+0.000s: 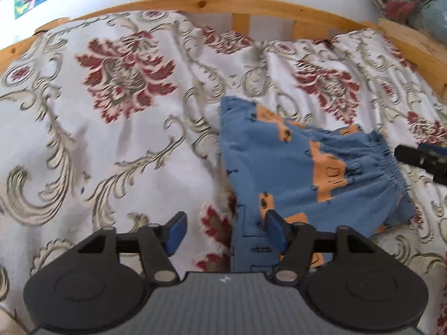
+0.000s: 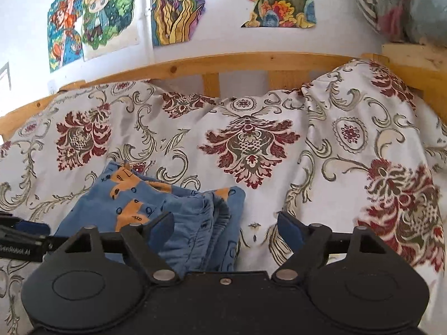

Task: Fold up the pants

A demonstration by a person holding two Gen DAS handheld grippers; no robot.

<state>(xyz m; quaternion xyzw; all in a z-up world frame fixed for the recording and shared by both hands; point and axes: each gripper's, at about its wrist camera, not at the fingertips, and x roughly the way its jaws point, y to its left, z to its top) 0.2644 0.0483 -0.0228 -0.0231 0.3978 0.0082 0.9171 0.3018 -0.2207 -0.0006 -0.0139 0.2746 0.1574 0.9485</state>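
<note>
pants (image 1: 296, 173) folded, waistband right, hem left

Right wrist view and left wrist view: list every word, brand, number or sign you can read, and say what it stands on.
"GenRobot.AI", partly cut off and blurred: on the left hand-held gripper at the right wrist view's left edge.
Small white mark, no letters: on the left hand-held gripper's body, left wrist view.
Wall drawings: no readable words.
Pants: print only, no words.

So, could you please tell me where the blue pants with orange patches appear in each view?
Left wrist view: blue cotton pants with orange patches, centre-right, reaching the lower middle.
Right wrist view: the pants, lower left of centre.
Shared landmark: pale wooden bed rail along the top.
</note>
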